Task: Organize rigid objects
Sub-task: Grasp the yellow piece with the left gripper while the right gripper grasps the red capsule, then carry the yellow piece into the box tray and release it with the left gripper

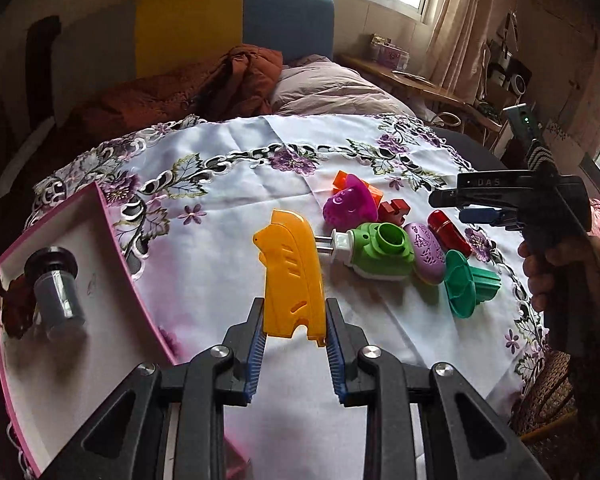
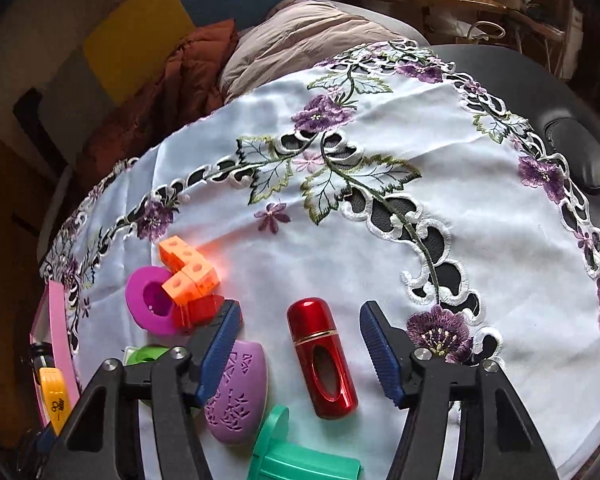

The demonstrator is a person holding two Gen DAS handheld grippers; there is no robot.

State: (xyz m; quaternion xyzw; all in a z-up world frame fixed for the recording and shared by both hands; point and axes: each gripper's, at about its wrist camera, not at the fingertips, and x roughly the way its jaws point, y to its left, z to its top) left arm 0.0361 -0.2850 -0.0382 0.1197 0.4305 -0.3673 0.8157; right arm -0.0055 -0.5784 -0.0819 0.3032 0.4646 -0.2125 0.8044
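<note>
Lying loose on cloth (image 2: 480, 208): one red tube (image 2: 324, 360), one purple oval (image 2: 236, 396).

A tray (image 1: 112, 240) sits left on the cloth (image 1: 228, 168), a tube (image 1: 56, 292) in it, with toys (image 1: 384, 248) clustered right.

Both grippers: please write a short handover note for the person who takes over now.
Left gripper: shut on the yellow plastic cover, lifted over the cloth, next to the pink-rimmed tray.
Right gripper: open, straddling the red metallic tube, not gripping it.
Done: a grey cylinder lies in the tray.
Left on the embroidered tablecloth: red tube, purple oval case, green plug-in device, teal funnel-shaped piece, magenta piece, orange blocks, red block.
</note>
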